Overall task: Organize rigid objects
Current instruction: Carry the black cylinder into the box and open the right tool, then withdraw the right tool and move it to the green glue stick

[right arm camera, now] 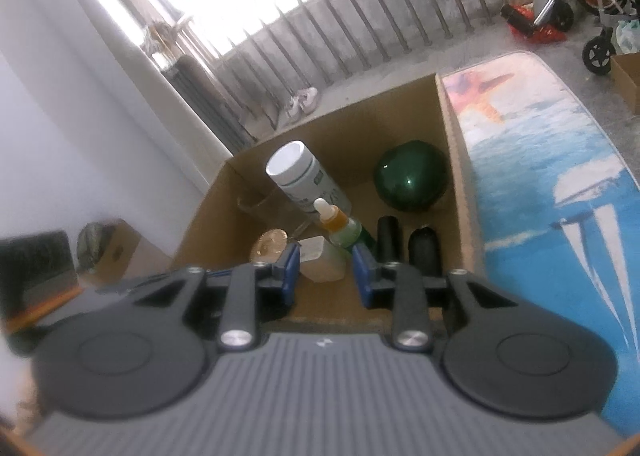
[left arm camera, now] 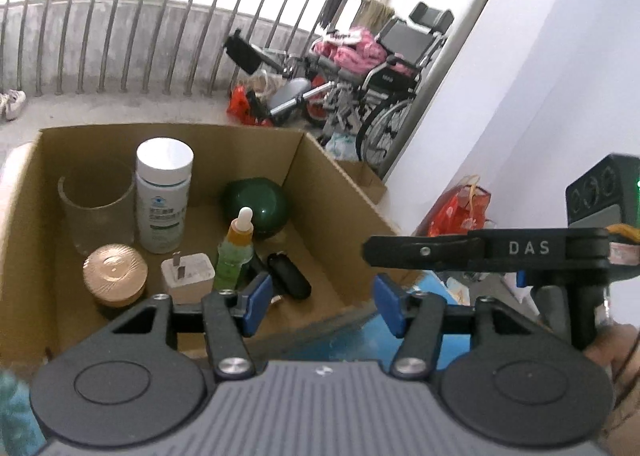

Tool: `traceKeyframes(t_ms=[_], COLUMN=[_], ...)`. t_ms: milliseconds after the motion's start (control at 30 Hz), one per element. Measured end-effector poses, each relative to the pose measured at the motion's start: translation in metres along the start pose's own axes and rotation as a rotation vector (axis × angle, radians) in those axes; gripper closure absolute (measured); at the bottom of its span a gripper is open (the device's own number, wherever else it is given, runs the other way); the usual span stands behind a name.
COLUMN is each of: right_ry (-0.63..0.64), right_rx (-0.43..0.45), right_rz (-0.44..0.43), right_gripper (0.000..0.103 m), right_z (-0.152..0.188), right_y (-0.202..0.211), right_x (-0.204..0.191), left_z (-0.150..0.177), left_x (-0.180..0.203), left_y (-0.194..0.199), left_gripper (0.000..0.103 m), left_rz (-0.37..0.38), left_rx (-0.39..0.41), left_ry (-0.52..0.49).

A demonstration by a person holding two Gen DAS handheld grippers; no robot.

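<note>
- Two views show one open brown cardboard box [left arm camera: 320, 192] holding every item.
- Left wrist view: the left gripper [left arm camera: 320, 298] hovers over the box's near edge, its blue-padded fingers [left arm camera: 258, 298] spread apart with nothing between them.
- Along the back stand a clear glass cup [left arm camera: 96, 208], a tall white plastic bottle with a white cap [left arm camera: 162, 196] and a dark green glossy round jar [left arm camera: 258, 206].
- Nearer sit a round gold-lidded jar [left arm camera: 114, 274], a white plug adapter [left arm camera: 188, 276], an upright green dropper bottle with amber liquid [left arm camera: 234, 252] and a black oblong case [left arm camera: 288, 274].
- The right gripper's black body reaches in from the right.
- Right wrist view: the right gripper [right arm camera: 325, 272] hangs above the box's near wall [right arm camera: 460, 184], its fingers [right arm camera: 288, 270] parted and empty.
- Beyond them are the adapter [right arm camera: 322, 260], dropper bottle [right arm camera: 340, 226], white bottle [right arm camera: 308, 180], green jar [right arm camera: 410, 180] and two black cases [right arm camera: 404, 246] side by side.
- A blue printed mat [right arm camera: 540, 184] lies beside the box on the right.
</note>
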State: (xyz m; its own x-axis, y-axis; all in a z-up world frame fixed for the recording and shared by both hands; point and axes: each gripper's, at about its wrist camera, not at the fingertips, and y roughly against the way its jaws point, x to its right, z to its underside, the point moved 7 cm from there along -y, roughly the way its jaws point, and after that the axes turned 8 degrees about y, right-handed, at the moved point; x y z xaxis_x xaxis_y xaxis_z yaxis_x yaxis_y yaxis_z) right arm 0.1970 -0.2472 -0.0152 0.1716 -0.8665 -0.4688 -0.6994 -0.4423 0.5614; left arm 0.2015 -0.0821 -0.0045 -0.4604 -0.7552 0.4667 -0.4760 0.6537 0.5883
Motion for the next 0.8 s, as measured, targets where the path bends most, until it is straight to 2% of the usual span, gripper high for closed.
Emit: traceKeyframes(t_ms=[233, 400, 633, 800], right_ry=[-0.040, -0.080, -0.126, -0.146], right_rx=[0.046, 0.051, -0.057, -0.124], right_rz=[-0.016, -0.063, -0.083, -0.098], right_gripper=[0.074, 0.074, 0.074, 0.074], right_z=[0.021, 0.042, 0.082, 0.095], right_y=[0.049, 0.067, 0.035, 0.003], right_x=[-0.004, -0.012, -0.018, -0.023], left_z=[0.022, 0.050, 0.082, 0.093], left_x=[0.008, -0.001, -0.024, -0.038], left_y=[0.050, 0.063, 0.045, 0.027], left_gripper=[0.041, 0.039, 0.039, 0.040], left_rz=[0.012, -0.021, -0.035, -0.091], left_rx=[0.045, 0.034, -0.029, -0.064], left_ry=[0.003, -0.001, 0.085, 0.062])
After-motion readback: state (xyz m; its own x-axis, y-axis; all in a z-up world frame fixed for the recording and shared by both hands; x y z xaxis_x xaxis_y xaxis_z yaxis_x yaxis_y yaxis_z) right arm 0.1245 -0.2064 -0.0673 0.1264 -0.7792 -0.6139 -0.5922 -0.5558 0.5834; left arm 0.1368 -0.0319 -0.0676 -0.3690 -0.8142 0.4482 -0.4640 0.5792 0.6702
